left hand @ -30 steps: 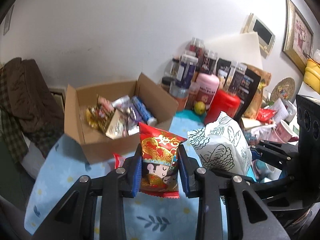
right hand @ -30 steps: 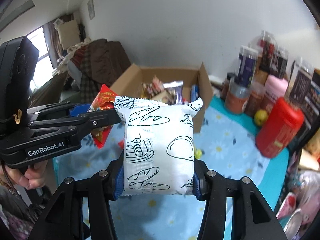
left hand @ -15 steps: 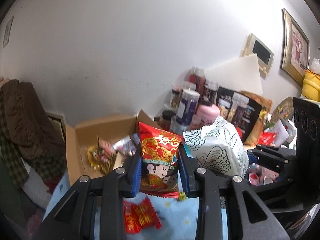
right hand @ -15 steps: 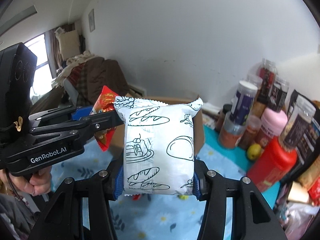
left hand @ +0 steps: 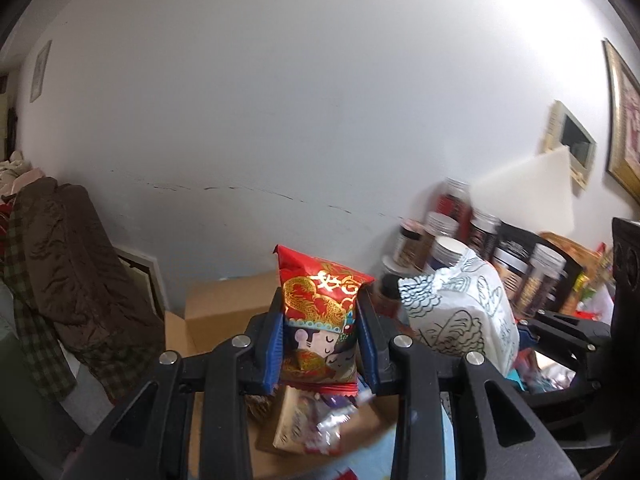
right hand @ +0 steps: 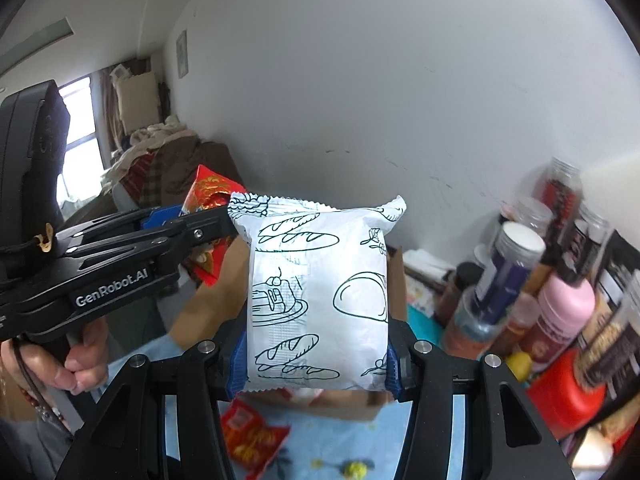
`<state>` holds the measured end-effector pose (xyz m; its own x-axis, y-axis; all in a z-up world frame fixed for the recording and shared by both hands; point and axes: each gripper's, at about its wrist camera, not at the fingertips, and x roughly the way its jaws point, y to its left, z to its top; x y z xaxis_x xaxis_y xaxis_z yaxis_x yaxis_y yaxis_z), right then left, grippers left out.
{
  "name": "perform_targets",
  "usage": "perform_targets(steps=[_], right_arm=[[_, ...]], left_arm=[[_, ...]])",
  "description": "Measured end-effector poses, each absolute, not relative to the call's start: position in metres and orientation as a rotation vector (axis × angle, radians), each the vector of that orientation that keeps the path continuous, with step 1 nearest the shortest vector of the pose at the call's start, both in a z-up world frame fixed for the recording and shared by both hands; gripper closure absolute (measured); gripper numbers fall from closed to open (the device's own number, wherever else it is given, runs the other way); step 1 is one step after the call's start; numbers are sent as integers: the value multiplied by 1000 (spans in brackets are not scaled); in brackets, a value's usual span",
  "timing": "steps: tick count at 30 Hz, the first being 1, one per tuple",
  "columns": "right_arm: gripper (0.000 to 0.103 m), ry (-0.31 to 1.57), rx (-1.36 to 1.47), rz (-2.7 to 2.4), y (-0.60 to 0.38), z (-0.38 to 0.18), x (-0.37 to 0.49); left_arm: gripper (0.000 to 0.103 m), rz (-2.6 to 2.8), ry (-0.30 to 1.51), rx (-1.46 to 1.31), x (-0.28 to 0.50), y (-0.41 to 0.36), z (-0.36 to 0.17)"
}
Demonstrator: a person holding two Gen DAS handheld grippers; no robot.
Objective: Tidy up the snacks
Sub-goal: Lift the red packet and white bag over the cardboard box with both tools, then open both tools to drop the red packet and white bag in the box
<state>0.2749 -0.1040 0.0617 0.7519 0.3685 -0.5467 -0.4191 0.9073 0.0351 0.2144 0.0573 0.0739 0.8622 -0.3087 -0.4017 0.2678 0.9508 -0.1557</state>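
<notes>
Red foil fills the left gripper (left hand: 320, 336): its 2 blue pads are clamped on a red snack packet (left hand: 320, 320) printed with gold dragons and a cartoon figure, held upright above the open cardboard box (left hand: 224, 312). Just right of that packet, the right gripper (right hand: 316, 360) squeezes a white bread bag (right hand: 320, 296) drawn with baguettes and a cake, also upright and raised in front of the box. Inside the box, below the red packet, lie a beige wrapper and a silvery wrapper (left hand: 320, 424), both blurred. Another small red packet (right hand: 250, 436) lies on the blue floral cloth (right hand: 320, 452) in front of the box. Right of the box stand jars (right hand: 516, 264), a pink bottle (right hand: 560, 320) and a red canister (right hand: 560, 396). Left of the box, a brown coat (left hand: 68, 272) is draped over plaid fabric. A hand (right hand: 60, 360) grips the left gripper's handle.
</notes>
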Motion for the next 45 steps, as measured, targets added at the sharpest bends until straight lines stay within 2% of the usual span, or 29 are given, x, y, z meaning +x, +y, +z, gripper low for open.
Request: perform_targets(steps=[12, 22, 45], right_arm=[[51, 592, -78, 437, -86, 40, 342], [51, 675, -48, 450, -76, -4, 387], [51, 896, -104, 393, -73, -63, 425]], left_arm=[[71, -220, 482, -76, 282, 73, 46], [71, -171, 603, -47, 328, 82, 5], [71, -151, 859, 60, 373, 44, -61]])
